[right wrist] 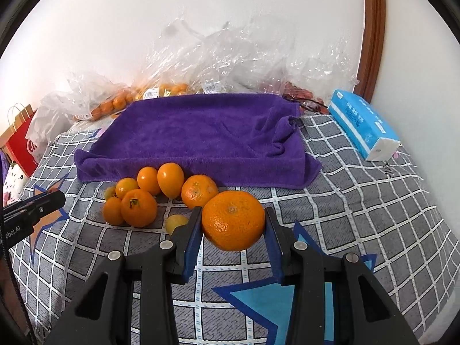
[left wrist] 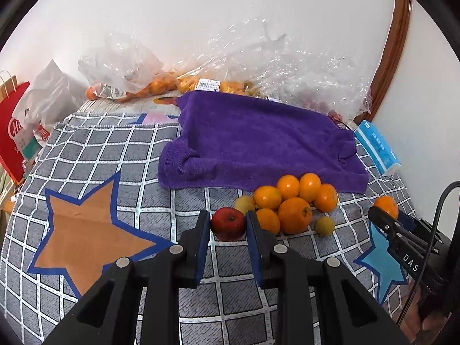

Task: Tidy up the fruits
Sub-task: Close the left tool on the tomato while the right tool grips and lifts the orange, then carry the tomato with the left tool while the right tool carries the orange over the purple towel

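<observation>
My left gripper (left wrist: 227, 222) is shut on a small red apple (left wrist: 228, 223), held just above the checked cloth. My right gripper (right wrist: 233, 224) is shut on a large orange (right wrist: 233, 220); that orange also shows in the left wrist view (left wrist: 387, 205). A heap of several oranges (left wrist: 293, 201) and two small yellow fruits (left wrist: 325, 225) lies in front of the purple towel (left wrist: 258, 141). The heap shows in the right wrist view (right wrist: 149, 195), left of my right gripper, with the towel (right wrist: 201, 132) behind it.
Clear plastic bags with more oranges (left wrist: 161, 86) lie along the wall behind the towel. A blue tissue pack (right wrist: 362, 123) lies at the right. A red paper bag (left wrist: 13, 132) stands at the left edge. The checked cloth (left wrist: 115, 149) has star patterns.
</observation>
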A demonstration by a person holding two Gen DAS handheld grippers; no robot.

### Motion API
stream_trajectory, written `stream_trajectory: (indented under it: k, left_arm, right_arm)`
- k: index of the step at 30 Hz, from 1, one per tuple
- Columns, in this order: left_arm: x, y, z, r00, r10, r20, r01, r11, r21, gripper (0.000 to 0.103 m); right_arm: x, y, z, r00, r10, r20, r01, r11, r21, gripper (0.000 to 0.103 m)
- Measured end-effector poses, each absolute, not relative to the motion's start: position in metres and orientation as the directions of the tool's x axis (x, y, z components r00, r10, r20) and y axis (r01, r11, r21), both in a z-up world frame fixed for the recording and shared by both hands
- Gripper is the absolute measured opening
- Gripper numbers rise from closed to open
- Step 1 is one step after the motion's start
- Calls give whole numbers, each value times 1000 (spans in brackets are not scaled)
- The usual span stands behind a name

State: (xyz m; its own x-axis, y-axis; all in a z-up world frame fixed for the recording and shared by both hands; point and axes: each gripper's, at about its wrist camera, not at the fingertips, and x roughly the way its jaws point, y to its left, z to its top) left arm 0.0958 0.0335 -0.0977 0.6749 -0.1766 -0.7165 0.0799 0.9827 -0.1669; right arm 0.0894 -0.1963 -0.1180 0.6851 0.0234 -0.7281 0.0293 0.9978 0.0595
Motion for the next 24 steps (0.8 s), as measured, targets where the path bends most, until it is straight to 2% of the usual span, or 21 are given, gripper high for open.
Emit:
stream_trajectory:
  k: [24]
  left_arm:
    - [119, 28, -71, 694, -186, -695, 97, 981, -166, 24]
  right_arm:
    - [110, -192, -93, 711, 31, -703, 17, 998, 62, 41]
